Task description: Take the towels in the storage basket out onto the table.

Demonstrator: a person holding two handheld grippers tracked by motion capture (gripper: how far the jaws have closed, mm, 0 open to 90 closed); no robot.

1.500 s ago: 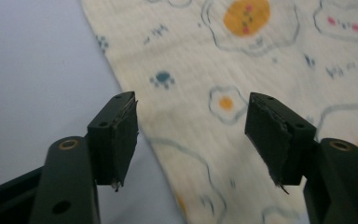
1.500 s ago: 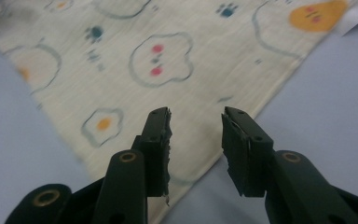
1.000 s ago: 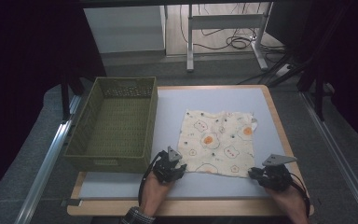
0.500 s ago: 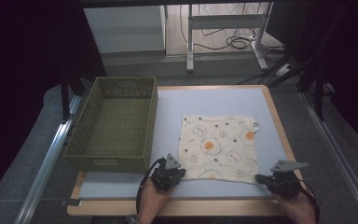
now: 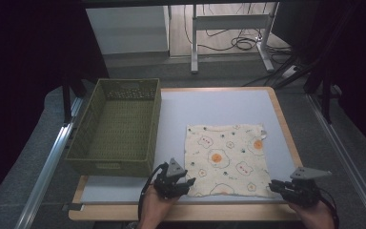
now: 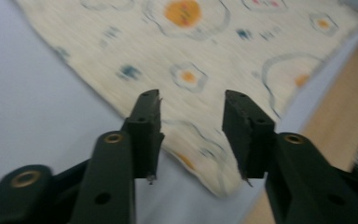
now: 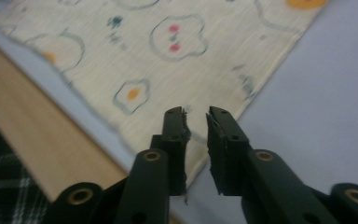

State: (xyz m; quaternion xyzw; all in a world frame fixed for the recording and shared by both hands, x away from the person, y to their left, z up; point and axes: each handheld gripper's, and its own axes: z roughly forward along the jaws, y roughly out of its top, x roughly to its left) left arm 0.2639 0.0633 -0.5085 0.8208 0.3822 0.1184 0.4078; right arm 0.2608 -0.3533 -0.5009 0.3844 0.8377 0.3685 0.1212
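Left gripper (image 5: pixel 187 182) and right gripper (image 5: pixel 272 185) at lower frame, jaws just been opening, both apart with nothing between them, over the cloth's near corners. Printed cloth (image 5: pixel 228 160) flat, lower right of pale blue table (image 5: pixel 209 107), wood-edged. Woven green basket (image 5: pixel 116 126) left. Dark room; cables on floor at top. Gripper views blurred.

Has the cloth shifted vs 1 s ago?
Yes. The cloth was pulled flat toward the table's near edge, away from the basket; it now lies square, both claws just opened.
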